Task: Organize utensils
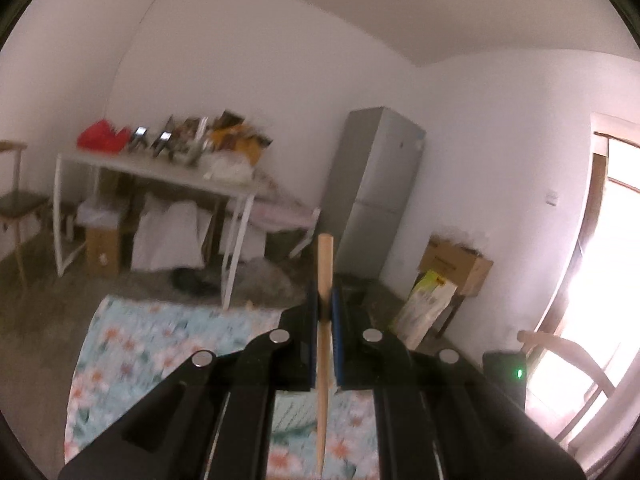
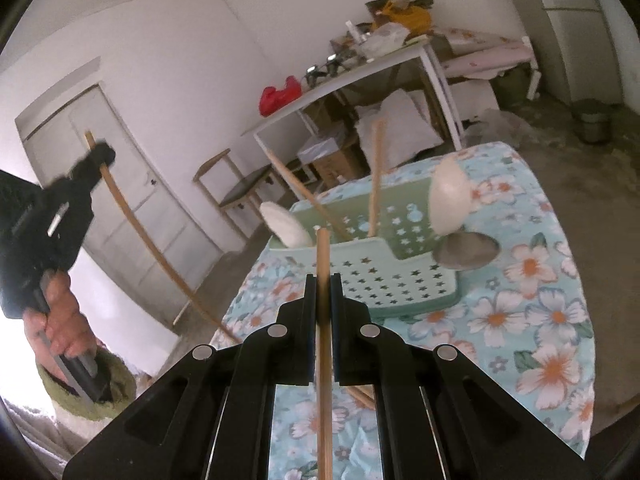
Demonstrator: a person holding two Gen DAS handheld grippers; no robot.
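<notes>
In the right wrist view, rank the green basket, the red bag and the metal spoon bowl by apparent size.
1. green basket
2. metal spoon bowl
3. red bag

The bag sits much farther from the camera, so its true size may be larger.

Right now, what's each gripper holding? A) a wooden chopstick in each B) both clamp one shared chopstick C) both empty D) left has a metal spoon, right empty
A: the left gripper is closed on one wooden chopstick, and the right gripper is closed on its own chopstick; in the right wrist view the left gripper's stick is seen separately, off to the side.
</notes>
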